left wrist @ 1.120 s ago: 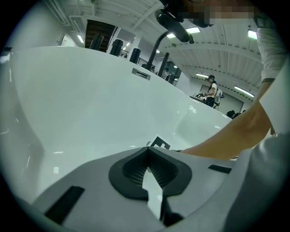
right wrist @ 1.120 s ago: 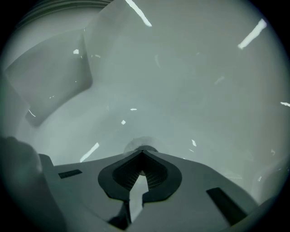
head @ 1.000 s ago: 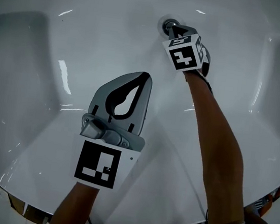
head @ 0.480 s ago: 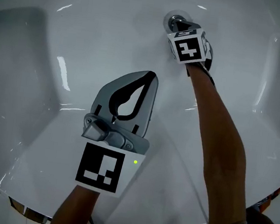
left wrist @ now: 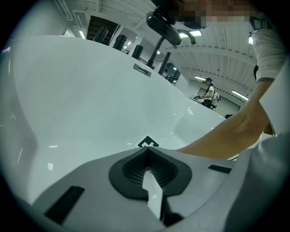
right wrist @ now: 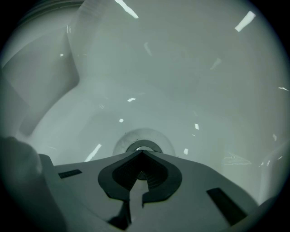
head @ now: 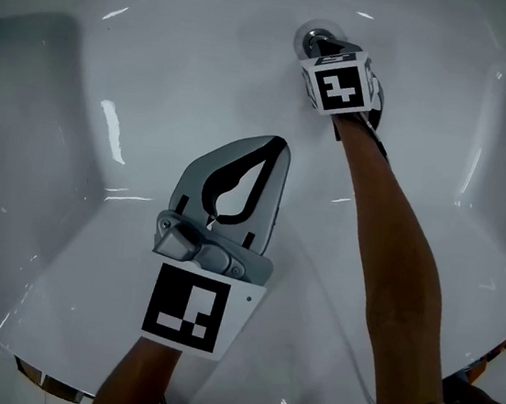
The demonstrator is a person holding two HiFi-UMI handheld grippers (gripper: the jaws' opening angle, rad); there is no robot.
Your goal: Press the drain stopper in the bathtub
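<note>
The round chrome drain stopper (head: 310, 38) sits in the white bathtub floor at the top of the head view. In the right gripper view the drain stopper (right wrist: 143, 146) peeks out just beyond the jaw tips. My right gripper (head: 322, 45) is shut, its tips down on or right at the stopper; contact cannot be told. In its own view the right gripper (right wrist: 142, 152) holds nothing. My left gripper (head: 277, 146) hovers mid-tub, shut and empty, well short of the drain. In its own view the left gripper (left wrist: 147, 150) points toward the right gripper's marker cube (left wrist: 147, 143).
The curved white bathtub wall (head: 51, 124) rises on all sides, with a sloped wall (right wrist: 50, 77) left of the drain. The person's right forearm (head: 386, 242) stretches across the tub. A hall with ceiling lights and a distant person (left wrist: 209, 93) shows beyond the tub rim.
The right gripper has reached slightly farther onto the drain stopper, now covering more of it. The left gripper has drifted a little toward me and rightward.
</note>
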